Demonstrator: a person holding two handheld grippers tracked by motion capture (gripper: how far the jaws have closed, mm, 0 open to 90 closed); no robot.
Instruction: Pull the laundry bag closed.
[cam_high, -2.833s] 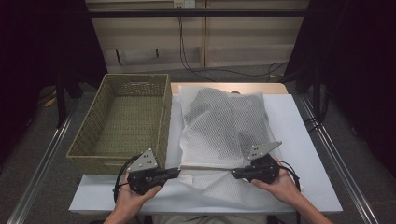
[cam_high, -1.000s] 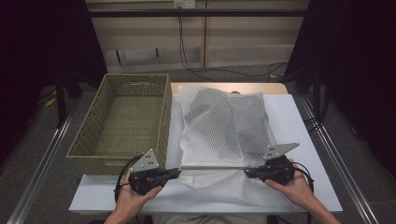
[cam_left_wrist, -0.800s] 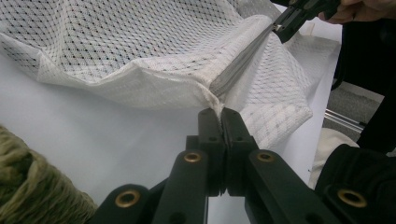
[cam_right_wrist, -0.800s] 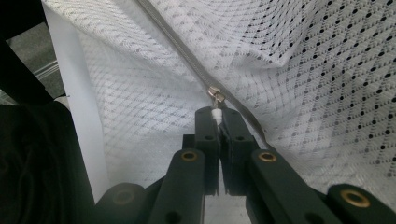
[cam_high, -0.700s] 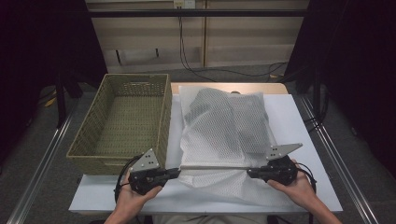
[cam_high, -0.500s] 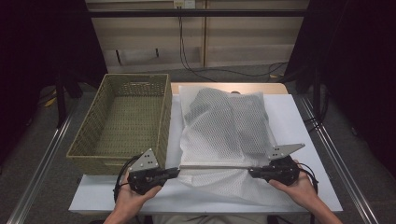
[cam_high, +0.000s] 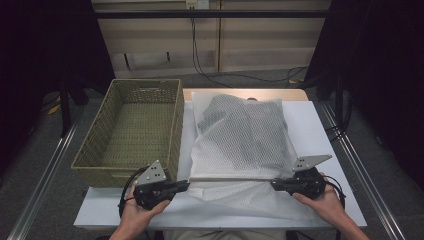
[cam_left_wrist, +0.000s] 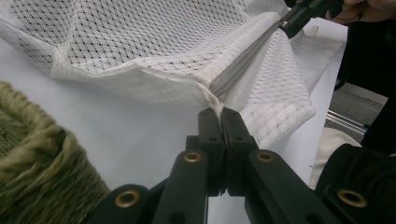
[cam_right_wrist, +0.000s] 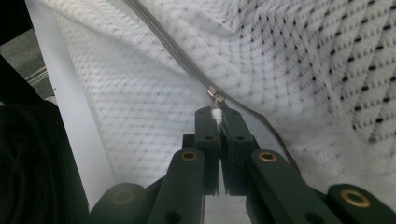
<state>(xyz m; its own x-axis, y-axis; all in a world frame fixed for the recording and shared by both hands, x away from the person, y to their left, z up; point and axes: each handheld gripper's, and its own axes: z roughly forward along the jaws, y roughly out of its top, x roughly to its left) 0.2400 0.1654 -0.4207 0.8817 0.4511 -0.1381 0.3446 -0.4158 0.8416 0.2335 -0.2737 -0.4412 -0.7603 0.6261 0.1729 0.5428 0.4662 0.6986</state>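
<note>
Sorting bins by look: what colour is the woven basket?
Olive-green woven wicker basket, clearest in the high view.

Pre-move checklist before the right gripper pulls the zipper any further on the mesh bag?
1. Left gripper clamped on the corner of the mesh bag at the zipper's end: ok, jaws shut on the fabric.
2. Right gripper holding the zipper pull: ok, jaws shut on its white tab.
3. Zipper line taut and straight between the two grippers: ok.
4. Path to the right of the right gripper along the table: ok, bare white surface.
5. Wicker basket apart from the bag: ok, it stands beside it at the left.
6. How much zipper is left to run: cannot tell.
</note>
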